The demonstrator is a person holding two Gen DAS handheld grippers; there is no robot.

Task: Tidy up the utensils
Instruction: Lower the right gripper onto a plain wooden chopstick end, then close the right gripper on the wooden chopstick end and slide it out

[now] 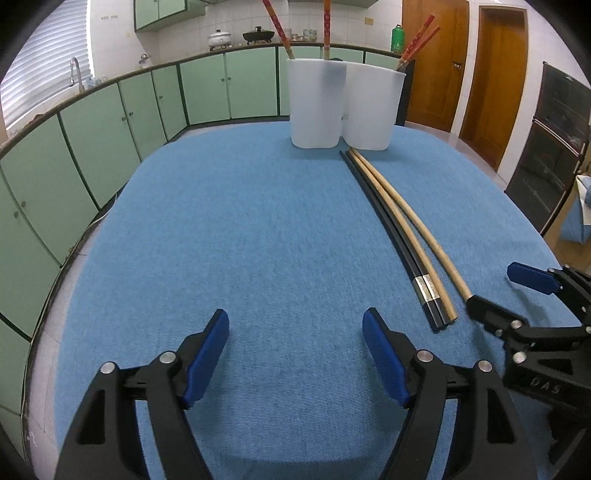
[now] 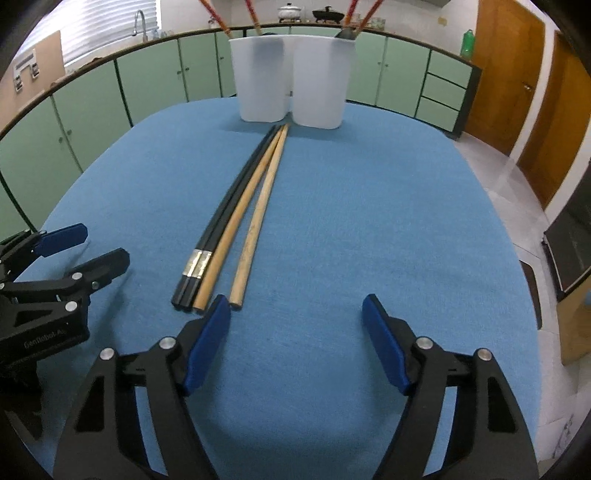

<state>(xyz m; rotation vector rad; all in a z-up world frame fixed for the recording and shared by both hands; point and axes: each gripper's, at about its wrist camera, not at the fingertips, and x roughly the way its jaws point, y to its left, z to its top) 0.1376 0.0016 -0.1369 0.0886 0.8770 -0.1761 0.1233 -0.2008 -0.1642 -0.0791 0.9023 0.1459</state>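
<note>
Two black chopsticks (image 2: 221, 218) with silver bands and two wooden chopsticks (image 2: 255, 225) lie side by side on the blue tablecloth (image 2: 369, 221), pointing at two white holder cups (image 2: 264, 79) at the far edge. The cups hold red-patterned chopsticks (image 1: 277, 29). In the left wrist view the black pair (image 1: 384, 221) and the wooden pair (image 1: 413, 229) lie to the right. My left gripper (image 1: 295, 350) is open and empty, left of the chopsticks. My right gripper (image 2: 295, 332) is open and empty, its left fingertip just short of the wooden chopsticks' near ends.
The round table's edge (image 1: 55, 280) drops off to the left. Green kitchen cabinets (image 1: 92, 147) curve behind, with a sink tap (image 1: 75, 70). Wooden doors (image 1: 502, 81) and a dark oven (image 1: 554, 147) stand to the right.
</note>
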